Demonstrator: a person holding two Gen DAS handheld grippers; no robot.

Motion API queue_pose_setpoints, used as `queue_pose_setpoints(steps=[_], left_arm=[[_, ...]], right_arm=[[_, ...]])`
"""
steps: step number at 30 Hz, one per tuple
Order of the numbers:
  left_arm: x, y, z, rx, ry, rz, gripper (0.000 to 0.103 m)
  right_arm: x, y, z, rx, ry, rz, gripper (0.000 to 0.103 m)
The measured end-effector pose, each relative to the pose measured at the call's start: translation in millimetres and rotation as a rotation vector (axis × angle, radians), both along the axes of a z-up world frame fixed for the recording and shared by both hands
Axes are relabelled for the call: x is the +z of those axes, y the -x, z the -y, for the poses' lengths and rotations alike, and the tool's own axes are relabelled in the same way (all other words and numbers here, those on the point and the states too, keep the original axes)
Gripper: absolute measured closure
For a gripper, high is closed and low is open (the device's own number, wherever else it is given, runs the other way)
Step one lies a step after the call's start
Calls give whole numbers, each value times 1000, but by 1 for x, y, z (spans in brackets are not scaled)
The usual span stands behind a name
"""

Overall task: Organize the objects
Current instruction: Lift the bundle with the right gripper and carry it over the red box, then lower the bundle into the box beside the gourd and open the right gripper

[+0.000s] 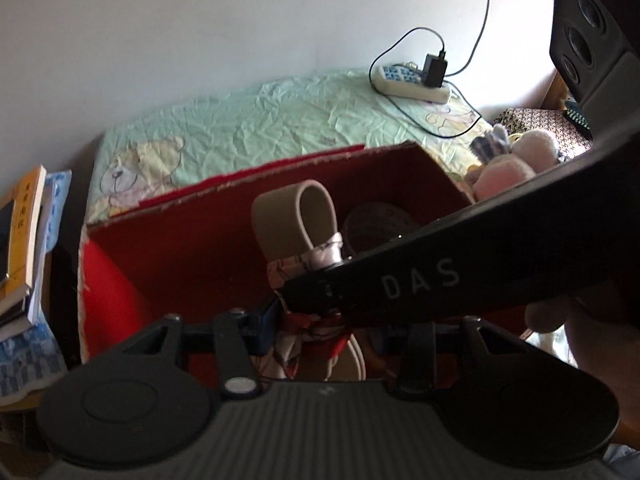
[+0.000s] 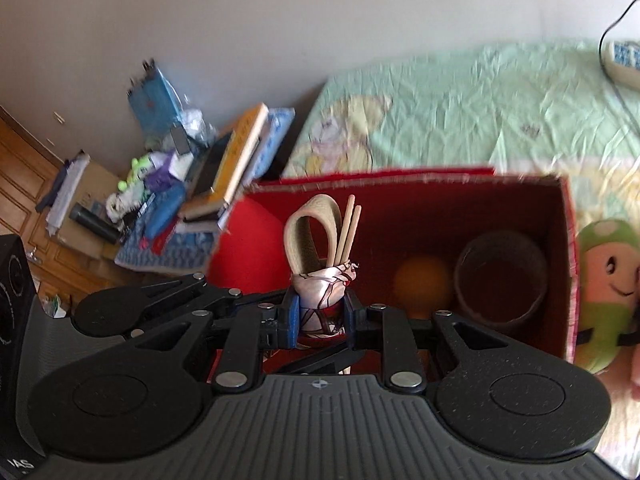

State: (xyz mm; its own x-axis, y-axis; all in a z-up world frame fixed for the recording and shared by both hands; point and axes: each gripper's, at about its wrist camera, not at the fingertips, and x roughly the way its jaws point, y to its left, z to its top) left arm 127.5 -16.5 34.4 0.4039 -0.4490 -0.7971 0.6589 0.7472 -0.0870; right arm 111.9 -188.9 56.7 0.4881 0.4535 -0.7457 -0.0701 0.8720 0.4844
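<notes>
The right gripper's black arm crosses the left wrist view, hiding the dark round container in the red cardboard box. The green plush toy is cut off at the edge.

soft daylight on wall and bed sheet; red box interior dim; right view motion-blurred; fisheye bending, dark corners both views.

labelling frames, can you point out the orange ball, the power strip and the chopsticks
orange ball (image 2: 421, 283): right wrist view, middle of its lit face, inside the red box.
power strip (image 1: 412, 82): left wrist view, its white body, on the bed sheet.
chopsticks (image 2: 347, 229): right wrist view, shafts above the wrapped cloth.
</notes>
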Motion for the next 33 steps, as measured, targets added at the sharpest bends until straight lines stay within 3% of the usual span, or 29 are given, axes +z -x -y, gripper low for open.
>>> queue_pose_setpoints(steps=[10,17,20,25,28,33], left_arm=[[-36,-12,0,40,-78,-104,60],[-38,-17,-5,69,-96,-129,55],[-39,-20,-7,84,-106,-126,44],[-40,-19,-6,87,-134,-111,41],[-42,-18,-5,93,-149,-102,34],[-42,-18,-7,109,-158,-97,33]], right_arm=[[-41,-28,-12,44,19,-174,79],[-57,-35,-13,28,51,-211,79],[-61,-36,-8,8,33,-228,78],[-61,-34,-6,-19,51,-224,74],[-61,-33,-1,-35,36,-217,74],[-64,-32,9,-65,-7,-230,74]])
